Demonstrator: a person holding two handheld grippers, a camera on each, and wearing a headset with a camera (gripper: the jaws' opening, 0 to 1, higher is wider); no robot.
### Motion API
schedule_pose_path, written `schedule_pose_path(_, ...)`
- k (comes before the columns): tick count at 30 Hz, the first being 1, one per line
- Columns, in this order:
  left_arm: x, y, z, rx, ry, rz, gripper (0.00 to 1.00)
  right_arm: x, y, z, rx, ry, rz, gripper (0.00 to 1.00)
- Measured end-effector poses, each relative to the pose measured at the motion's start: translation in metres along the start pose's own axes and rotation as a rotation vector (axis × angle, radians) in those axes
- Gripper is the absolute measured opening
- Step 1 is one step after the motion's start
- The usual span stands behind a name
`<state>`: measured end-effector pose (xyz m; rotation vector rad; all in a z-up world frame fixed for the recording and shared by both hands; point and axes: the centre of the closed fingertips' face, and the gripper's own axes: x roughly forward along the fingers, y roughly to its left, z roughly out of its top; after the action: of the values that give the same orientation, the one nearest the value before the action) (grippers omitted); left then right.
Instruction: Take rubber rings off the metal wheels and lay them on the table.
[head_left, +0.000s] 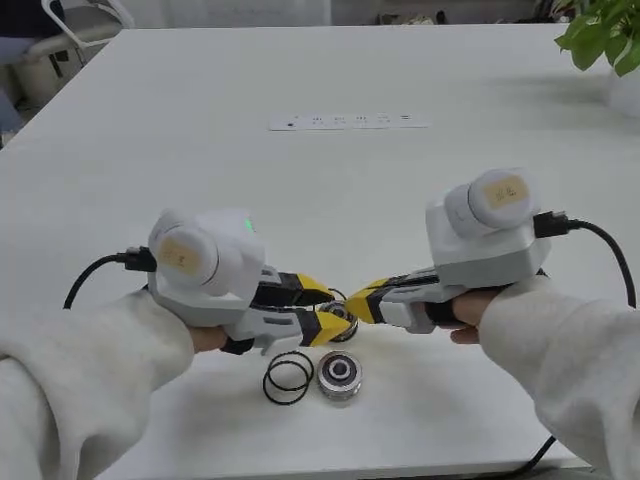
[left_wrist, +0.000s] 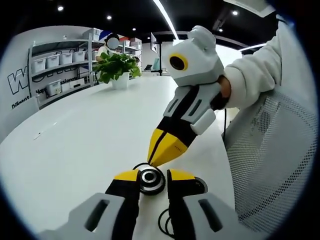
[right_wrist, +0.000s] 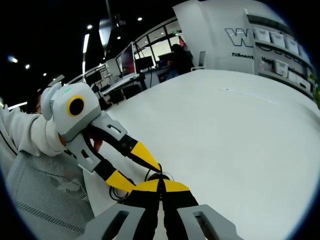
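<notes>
Your left gripper (left_wrist: 152, 176) has its 2 yellow-tipped jaws closed around a metal wheel (left_wrist: 150, 181), one tip on each side of it, and in the head view that wheel sits raised a little above the white table (head_left: 330, 190), near its front edge. Your right gripper (left_wrist: 152, 163) comes in from the opposite side with its tips pressed together right at the wheel's rim, nipping a thin black rubber ring (left_wrist: 135, 167) that loops out beside the wheel. Your 2 grippers meet nose to nose over the wheel. Just below them on the table lie 2 loose rubber rings (head_left: 288, 378), overlapping each other, and touching or just beside them on the right rests a second metal wheel (head_left: 339, 374), lying flat. Far back on the table lies a white power strip (head_left: 350, 122), and a green plant (head_left: 600, 35) stands at the far right corner.
</notes>
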<state>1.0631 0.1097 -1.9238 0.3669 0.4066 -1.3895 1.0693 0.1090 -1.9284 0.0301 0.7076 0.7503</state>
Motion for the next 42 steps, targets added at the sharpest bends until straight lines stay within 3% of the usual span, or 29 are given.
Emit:
schedule_pose_path(6, -0.008, -0.001, 0.006, -0.011, 0.0, -0.018, 0.23, -0.002, -0.002, 0.002, 0.012, -0.011, -0.003, 0.0)
schedule_pose_path(14, -0.027, 0.002, 0.021, -0.003, -0.031, -0.009, 0.31, -0.003, -0.001, 0.004, 0.018, -0.02, -0.002, 0.0)
schedule_pose_path(18, -0.033, 0.003, 0.025, 0.033, -0.021, -0.011, 0.37, -0.003, -0.001, 0.005, 0.018, -0.022, 0.0, 0.0)
schedule_pose_path(23, -0.042, -0.006, 0.035, 0.087, -0.017, -0.037, 0.45, -0.004, 0.0, 0.007, 0.023, -0.029, 0.001, 0.0)
schedule_pose_path(30, -0.056, -0.01, 0.025, 0.136, 0.036, -0.046, 0.5, -0.006, 0.003, 0.013, 0.03, -0.05, 0.011, 0.0)
schedule_pose_path(37, -0.074, -0.015, 0.019, 0.13, 0.04, -0.033, 0.53, -0.008, 0.009, 0.018, 0.048, -0.068, 0.032, 0.0)
schedule_pose_path(42, -0.085, -0.015, 0.019, 0.123, 0.023, -0.006, 0.61, -0.01, 0.013, 0.021, 0.064, -0.08, 0.047, 0.0)
